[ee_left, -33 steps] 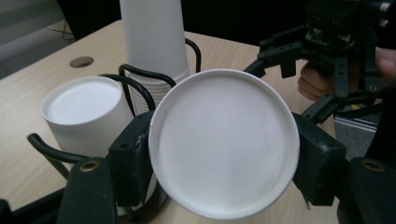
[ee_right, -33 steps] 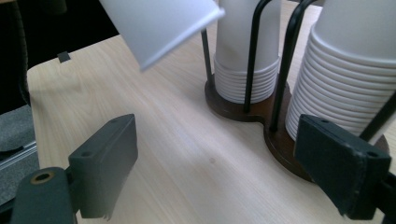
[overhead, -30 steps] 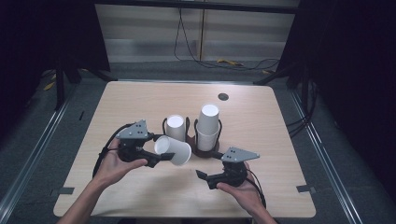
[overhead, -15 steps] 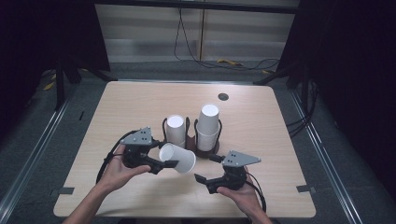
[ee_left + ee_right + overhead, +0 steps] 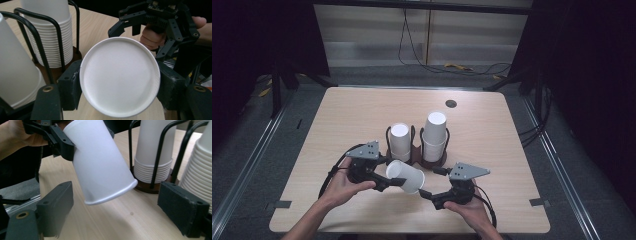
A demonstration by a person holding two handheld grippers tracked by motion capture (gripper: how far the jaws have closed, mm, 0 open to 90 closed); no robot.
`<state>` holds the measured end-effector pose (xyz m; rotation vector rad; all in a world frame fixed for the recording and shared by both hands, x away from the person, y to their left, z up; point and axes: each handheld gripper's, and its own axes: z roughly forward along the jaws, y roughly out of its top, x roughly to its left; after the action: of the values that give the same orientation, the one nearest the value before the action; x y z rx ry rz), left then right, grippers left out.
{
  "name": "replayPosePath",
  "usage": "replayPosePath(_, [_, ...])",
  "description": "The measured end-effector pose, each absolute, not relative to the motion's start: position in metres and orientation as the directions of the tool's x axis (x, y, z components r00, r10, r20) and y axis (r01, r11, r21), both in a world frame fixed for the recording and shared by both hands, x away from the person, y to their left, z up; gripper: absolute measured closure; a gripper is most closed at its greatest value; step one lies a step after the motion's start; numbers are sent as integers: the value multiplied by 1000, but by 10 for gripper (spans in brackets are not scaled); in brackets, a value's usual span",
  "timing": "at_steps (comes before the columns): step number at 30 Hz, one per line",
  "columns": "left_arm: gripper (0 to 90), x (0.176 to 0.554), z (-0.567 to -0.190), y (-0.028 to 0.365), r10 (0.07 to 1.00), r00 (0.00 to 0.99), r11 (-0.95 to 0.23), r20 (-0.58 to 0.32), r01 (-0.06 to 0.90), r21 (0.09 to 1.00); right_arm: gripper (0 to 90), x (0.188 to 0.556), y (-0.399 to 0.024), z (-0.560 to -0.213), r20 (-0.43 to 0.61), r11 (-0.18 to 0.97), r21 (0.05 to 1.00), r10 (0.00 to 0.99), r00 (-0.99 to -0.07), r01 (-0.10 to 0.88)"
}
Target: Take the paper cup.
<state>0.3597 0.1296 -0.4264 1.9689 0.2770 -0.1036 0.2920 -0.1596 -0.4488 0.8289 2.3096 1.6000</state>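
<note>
A white paper cup [image 5: 408,177] hangs tipped on its side just above the table, near the front middle. My left gripper [image 5: 384,176] is shut on its closed end, and its pads [image 5: 71,87] press both sides of the cup's round base [image 5: 120,75]. The cup's rolled rim [image 5: 111,193] points down toward my right gripper [image 5: 428,193]. That gripper [image 5: 121,207] stands open, its pads wide apart on either side of the rim and touching nothing.
A dark wire holder [image 5: 417,159] behind the grippers carries two upturned stacks of white cups, a shorter one [image 5: 400,140] and a taller one [image 5: 435,131]. A small dark disc [image 5: 451,103] lies at the far right. Bare tabletop spreads left and right.
My left gripper has carried the cup down and nearer to the person, closer to the right gripper. The right gripper has stayed put.
</note>
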Motion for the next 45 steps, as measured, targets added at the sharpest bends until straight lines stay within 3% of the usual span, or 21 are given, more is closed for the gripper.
replayPosePath(15, [327, 350, -421, 118, 72, 971, -390, -227, 237, 890, 134, 293, -149, -453, 122, 266, 922, 487, -865, 280])
replayPosePath(30, [327, 346, -419, 111, 61, 971, -372, -230, 236, 898, 135, 295, -141, -459, 133, 280, 917, 453, -882, 283])
replayPosePath(45, [325, 352, -421, 119, 51, 964, -349, -263, 263, 899, 219, 294, -140, -456, 105, 320, 910, 434, -895, 262])
